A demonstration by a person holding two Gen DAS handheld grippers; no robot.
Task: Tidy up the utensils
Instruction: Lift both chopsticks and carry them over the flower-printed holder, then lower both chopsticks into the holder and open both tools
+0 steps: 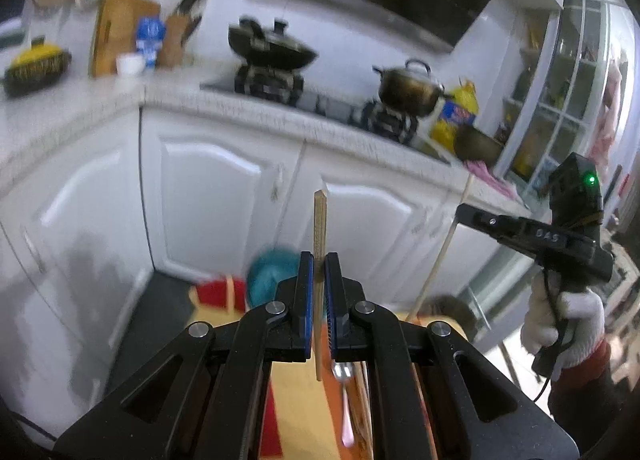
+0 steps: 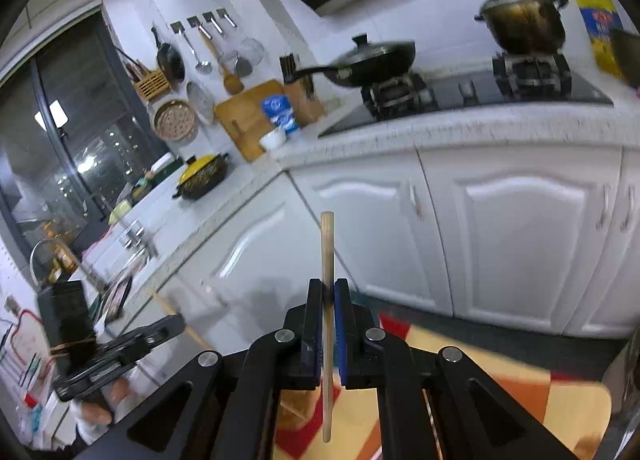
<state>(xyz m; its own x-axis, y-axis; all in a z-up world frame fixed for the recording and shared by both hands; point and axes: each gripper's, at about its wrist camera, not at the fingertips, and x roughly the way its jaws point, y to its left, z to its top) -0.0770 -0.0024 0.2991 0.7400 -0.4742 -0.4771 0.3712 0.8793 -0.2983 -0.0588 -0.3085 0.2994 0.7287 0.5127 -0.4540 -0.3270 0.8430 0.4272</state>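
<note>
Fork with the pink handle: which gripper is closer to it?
Left. The left gripper hovers just above the fork; the right gripper is off to the fork's right and higher up.

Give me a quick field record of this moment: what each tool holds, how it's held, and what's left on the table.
left tool: shut on a flat wooden chopstick, upright, both ends sticking out
right tool: shut on a round wooden chopstick, upright, both ends sticking out
table: under both tools, red and orange pattern; a fork with a pink handle lies below the left tool
background: white cabinets, a wok and a pot on the stove
image quality: motion blur
</note>
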